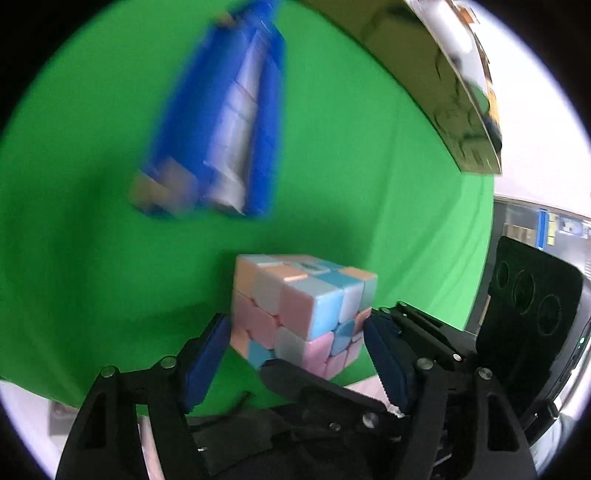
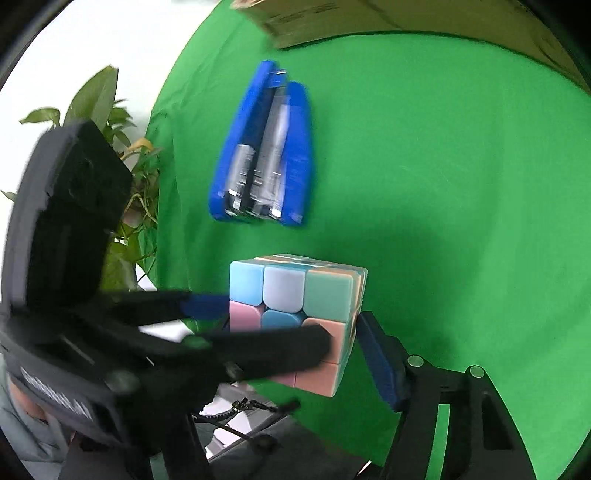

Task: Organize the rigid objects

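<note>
A pastel puzzle cube (image 1: 299,310) is held in the air above a green cloth (image 1: 74,221). In the left wrist view my left gripper (image 1: 295,332) has a blue pad on each side of the cube, touching it. In the right wrist view the same cube (image 2: 295,306) sits between my right gripper's (image 2: 291,325) blue right pad (image 2: 376,362) and its left side, which the other gripper's black body (image 2: 147,332) hides. A blue stapler (image 2: 262,155) lies on the cloth beyond the cube, blurred in the left wrist view (image 1: 221,122).
A cardboard box (image 2: 369,22) stands at the far edge of the cloth and shows in the left wrist view (image 1: 443,81) at upper right. A leafy green plant (image 2: 110,147) stands left of the cloth. The other gripper's black housing (image 1: 532,317) is at right.
</note>
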The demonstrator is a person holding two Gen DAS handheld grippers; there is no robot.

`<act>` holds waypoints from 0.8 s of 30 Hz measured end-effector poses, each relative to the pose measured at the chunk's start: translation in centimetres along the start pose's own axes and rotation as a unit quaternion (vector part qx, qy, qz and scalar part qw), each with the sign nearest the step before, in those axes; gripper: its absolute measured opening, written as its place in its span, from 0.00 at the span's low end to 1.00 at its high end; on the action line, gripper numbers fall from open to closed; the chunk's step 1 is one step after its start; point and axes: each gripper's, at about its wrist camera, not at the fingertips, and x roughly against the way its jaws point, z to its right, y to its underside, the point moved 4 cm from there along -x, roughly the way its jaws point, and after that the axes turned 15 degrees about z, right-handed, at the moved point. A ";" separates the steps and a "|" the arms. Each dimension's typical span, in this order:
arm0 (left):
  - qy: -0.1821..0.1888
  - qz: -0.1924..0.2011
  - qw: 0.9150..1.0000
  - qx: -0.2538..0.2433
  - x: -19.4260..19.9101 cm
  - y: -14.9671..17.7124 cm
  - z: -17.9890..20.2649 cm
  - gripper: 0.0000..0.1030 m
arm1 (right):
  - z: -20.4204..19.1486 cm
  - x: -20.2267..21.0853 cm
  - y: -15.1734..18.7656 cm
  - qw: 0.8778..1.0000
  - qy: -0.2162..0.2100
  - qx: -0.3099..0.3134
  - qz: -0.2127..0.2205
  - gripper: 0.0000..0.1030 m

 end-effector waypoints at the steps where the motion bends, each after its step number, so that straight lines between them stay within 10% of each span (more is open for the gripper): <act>1: 0.004 0.003 1.000 0.006 -0.5 0.4 0.6 0.73 | 0.9 0.8 0.4 1.000 0.002 -0.004 0.003 0.63; 13: -0.030 0.017 0.996 -0.088 -2.6 1.9 10.6 0.62 | 7.7 9.1 1.7 0.998 0.023 -0.041 0.052 0.63; 24: 0.010 0.151 0.970 -0.191 5.9 -0.9 24.3 0.62 | 4.8 24.2 -6.0 0.971 0.040 0.016 0.237 0.62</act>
